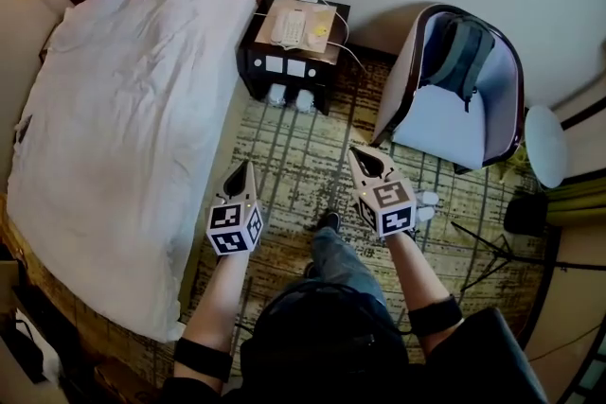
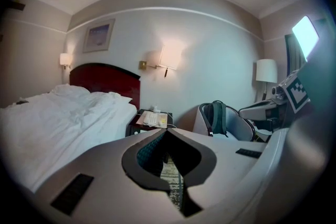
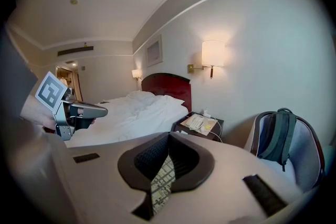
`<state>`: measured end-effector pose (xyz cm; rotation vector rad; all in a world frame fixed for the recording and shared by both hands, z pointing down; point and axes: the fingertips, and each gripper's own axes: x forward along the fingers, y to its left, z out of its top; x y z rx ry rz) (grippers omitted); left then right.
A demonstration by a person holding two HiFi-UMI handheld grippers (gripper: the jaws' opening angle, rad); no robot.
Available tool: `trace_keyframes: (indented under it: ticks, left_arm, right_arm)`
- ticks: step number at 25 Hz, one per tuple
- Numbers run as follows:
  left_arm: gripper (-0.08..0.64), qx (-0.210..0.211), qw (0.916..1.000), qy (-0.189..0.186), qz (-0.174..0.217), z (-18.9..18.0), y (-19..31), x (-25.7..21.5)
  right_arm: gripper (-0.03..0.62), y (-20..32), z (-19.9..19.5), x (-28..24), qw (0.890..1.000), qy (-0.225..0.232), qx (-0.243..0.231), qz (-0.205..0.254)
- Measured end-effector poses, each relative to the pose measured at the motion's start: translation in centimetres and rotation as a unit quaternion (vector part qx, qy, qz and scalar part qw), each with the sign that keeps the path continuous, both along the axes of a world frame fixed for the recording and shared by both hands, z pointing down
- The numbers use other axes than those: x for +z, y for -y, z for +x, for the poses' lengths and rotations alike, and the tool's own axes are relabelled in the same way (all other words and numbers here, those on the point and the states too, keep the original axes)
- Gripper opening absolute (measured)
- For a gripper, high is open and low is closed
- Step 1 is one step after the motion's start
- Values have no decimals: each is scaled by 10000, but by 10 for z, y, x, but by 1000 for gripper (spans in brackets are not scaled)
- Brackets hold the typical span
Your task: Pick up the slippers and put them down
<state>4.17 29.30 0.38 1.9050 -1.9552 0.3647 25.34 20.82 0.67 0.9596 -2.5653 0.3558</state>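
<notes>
From the head view, the slippers (image 1: 289,96) show as two white shapes on the floor at the foot of the nightstand (image 1: 258,61), tucked against its front. A white phone (image 1: 288,26) lies on top of the nightstand. The bed (image 1: 123,109) stands to its left and the armchair (image 1: 445,123) with a backpack (image 1: 461,52) to its right. The left gripper (image 1: 241,166) and the right gripper (image 1: 363,153) hang over the patterned carpet (image 1: 294,156), well short of the nightstand, both tips aimed toward it. Two small white things lie beside the right gripper; I cannot tell what they are.

In the left gripper view, the jaws are pressed together at the tips with nothing between them. The nightstand sits just above them, beside the bed, and its foot is hidden behind the gripper's own body.

In the right gripper view, the jaws are likewise closed and empty, with only a strip of carpet showing below the tips. The nightstand is ahead, between bed and armchair, and the slippers are hidden from here.
</notes>
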Motion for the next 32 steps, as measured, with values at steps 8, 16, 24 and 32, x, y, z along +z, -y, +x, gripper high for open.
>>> trace_keyframes:
  ticks: [8,16,24,32]
  left_arm:
    - [3,-25,10000,87,-36,-7,76,-6]
    - [3,162,9996,223,-39,0,139,-12]
    - [3,396,9990,224,30,6,175,-20]
    - [3,787,9968,131,-1,-12,193,-10]
  right_arm:
    - [3,73,-15,3,9998,150,-62,-79]
    - [3,129,-16,4,9994,321,8,-98]
    - [3,147,-18,0,9989,420,167,-117]
    - [3,151,-41,-2,9978,450,488,-52]
